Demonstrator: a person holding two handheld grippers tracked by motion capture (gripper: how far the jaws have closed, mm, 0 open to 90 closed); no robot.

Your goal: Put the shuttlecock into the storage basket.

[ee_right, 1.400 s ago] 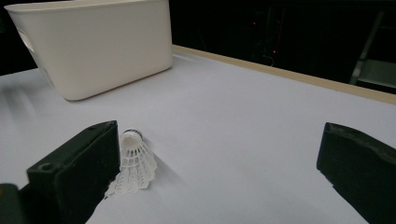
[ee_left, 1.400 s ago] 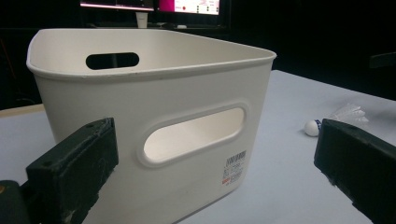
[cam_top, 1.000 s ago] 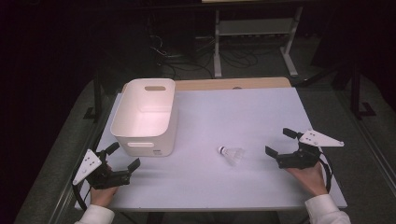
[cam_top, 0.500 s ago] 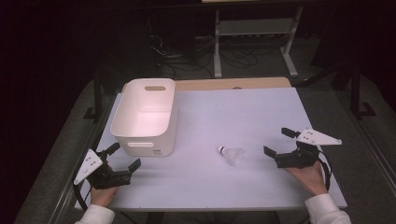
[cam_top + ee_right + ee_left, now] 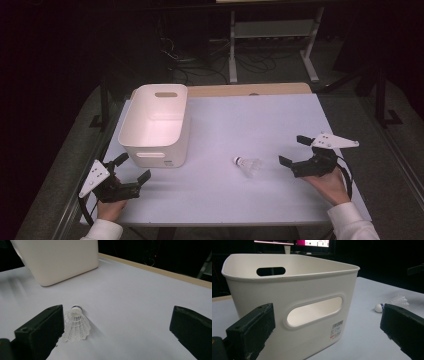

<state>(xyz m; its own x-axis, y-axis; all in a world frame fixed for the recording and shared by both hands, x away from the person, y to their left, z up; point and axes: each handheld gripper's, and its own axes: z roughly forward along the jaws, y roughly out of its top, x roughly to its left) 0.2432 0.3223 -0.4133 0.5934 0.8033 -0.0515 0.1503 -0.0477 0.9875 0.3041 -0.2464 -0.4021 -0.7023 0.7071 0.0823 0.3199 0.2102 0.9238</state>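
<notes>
A white shuttlecock (image 5: 247, 165) lies on its side on the white table, its cork end pointing left toward the bin. In the right gripper view the shuttlecock (image 5: 75, 326) rests just ahead of the left jaw. My right gripper (image 5: 295, 153) is open, a short way right of it, holding nothing. A white plastic bin (image 5: 156, 124) with handle slots stands at the left and looks empty. My left gripper (image 5: 133, 167) is open just in front of the bin's near wall (image 5: 294, 312), apart from it.
A wooden strip (image 5: 250, 90) runs along the table's far edge. Behind it, on the dark floor, are a metal rack (image 5: 272, 35) and cables. The table's near edge (image 5: 220, 222) lies close to both hands.
My right gripper has crept slightly left toward the shuttlecock. The left gripper, the bin and the shuttlecock have stayed where they were.
</notes>
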